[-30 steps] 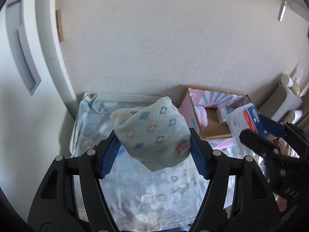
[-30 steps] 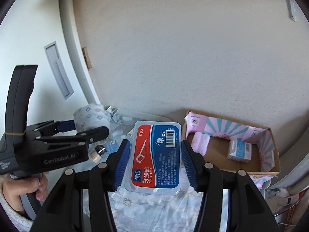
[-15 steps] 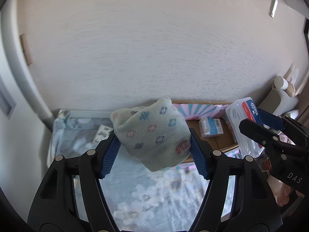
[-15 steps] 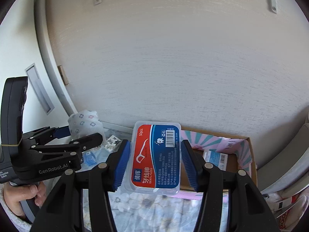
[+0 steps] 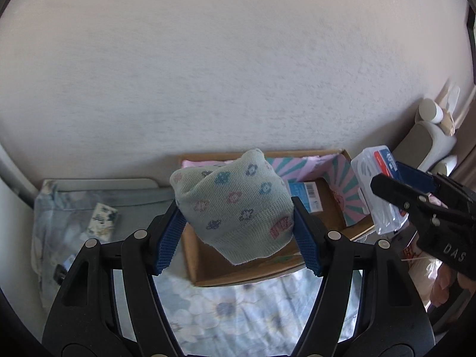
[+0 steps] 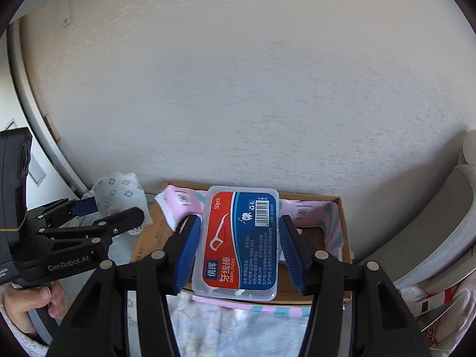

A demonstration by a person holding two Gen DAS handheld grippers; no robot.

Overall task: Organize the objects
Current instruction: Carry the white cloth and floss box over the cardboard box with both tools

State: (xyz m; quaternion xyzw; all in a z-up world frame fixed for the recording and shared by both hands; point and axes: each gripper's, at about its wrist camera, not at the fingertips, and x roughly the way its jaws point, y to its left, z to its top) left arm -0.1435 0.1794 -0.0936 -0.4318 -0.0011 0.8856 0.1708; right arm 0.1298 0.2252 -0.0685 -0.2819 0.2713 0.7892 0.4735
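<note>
1. While clamped between blue pads, left gripper (image 5: 238,226) holds knit sock (image 5: 235,205) above cardboard box (image 5: 208,264).
2. Right gripper (image 6: 238,250) grips dental floss case (image 6: 238,241), over the same box (image 6: 342,232).
3. Box sits on floral cloth (image 5: 238,309) against wall (image 5: 238,74).

Pale green sock (image 5: 235,208) — flower-dotted; floss box (image 6: 238,241) — red and blue.

A textured beige wall (image 5: 226,68) fills the background. A floral blue cloth (image 5: 238,312) covers the surface below it, and a pale grey chair (image 6: 440,226) stands at the right.
</note>
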